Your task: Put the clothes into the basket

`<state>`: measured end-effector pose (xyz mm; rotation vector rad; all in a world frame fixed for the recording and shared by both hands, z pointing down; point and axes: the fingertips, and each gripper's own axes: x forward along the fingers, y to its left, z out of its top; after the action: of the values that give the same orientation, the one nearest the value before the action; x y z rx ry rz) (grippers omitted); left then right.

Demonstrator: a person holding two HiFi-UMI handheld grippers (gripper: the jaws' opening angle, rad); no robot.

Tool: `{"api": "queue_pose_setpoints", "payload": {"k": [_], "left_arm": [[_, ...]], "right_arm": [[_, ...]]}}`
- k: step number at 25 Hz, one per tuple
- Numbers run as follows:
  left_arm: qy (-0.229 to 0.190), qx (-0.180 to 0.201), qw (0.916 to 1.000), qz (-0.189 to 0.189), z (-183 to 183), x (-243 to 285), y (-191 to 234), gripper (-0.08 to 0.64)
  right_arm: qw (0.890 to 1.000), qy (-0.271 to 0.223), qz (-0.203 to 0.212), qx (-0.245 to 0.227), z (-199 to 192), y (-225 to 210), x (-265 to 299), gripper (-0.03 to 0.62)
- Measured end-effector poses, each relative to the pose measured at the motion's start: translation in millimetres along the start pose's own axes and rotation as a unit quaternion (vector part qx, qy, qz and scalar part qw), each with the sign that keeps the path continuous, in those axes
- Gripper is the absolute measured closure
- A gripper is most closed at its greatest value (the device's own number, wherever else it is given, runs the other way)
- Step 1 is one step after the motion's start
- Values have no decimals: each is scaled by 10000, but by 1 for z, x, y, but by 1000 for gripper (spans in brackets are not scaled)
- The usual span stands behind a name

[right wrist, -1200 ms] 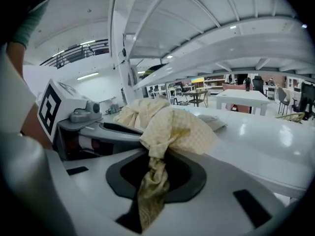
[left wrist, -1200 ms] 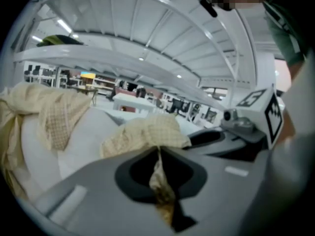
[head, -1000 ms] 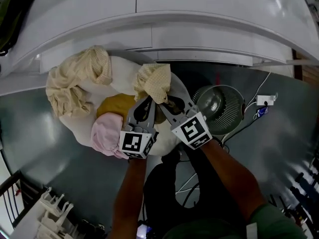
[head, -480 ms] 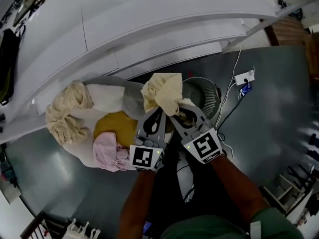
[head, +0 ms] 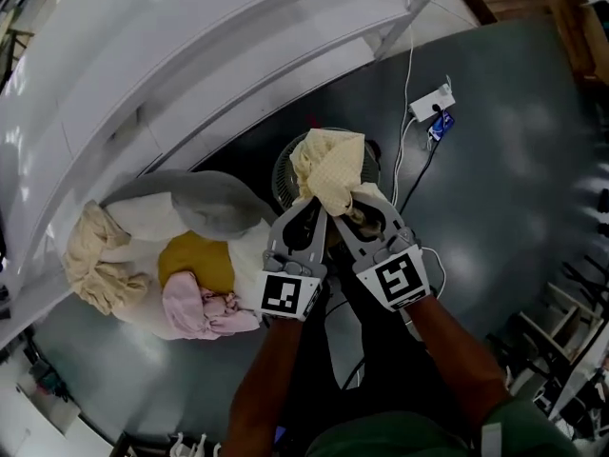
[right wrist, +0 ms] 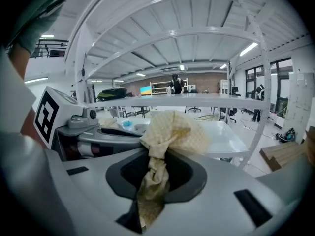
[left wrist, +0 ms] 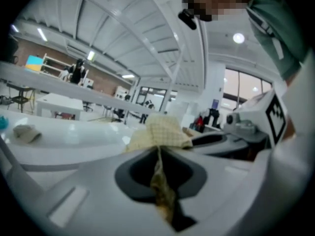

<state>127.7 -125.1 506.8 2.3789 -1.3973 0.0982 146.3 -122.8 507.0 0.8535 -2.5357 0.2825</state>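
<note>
Pale yellow checked cloth garment (head: 331,171), likely light, soft and floppy, sits bunched over the round dark mesh basket (head: 283,171) at 12 o'clock, with left gripper (head: 317,212) and right gripper (head: 352,212) each pinching a gathered fold, the surest hold.

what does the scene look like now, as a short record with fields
held: yellow checked cloth, bunched
left gripper: shut on the cloth
right gripper: shut on the cloth
cloth position: above the round wire basket in the head view
on pile: cream cloth, mustard garment, pink garment, grey garment
</note>
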Motion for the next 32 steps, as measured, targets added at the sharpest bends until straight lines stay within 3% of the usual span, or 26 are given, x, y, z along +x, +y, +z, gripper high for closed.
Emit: {"api": "queue_pose_setpoints", "payload": {"k": [6, 12, 19, 27, 32], "left_arm": [[372, -39, 9993, 0, -32, 24, -3, 541], [621, -47, 9980, 74, -47, 22, 4, 540], [657, -22, 9974, 301, -45, 6, 9, 541], [510, -73, 9962, 697, -13, -46, 20, 541], [231, -117, 9869, 1591, 12, -112, 58, 540]], "right_arm": [[9997, 205, -41, 148, -36, -20, 6, 503], [9991, 376, -114, 131, -48, -29, 9, 402], [9991, 386, -21, 147, -47, -22, 4, 400], [9985, 307, 464, -19, -3, 25, 7, 400], [9898, 93, 1331, -506, 40, 90, 34, 400]]}}
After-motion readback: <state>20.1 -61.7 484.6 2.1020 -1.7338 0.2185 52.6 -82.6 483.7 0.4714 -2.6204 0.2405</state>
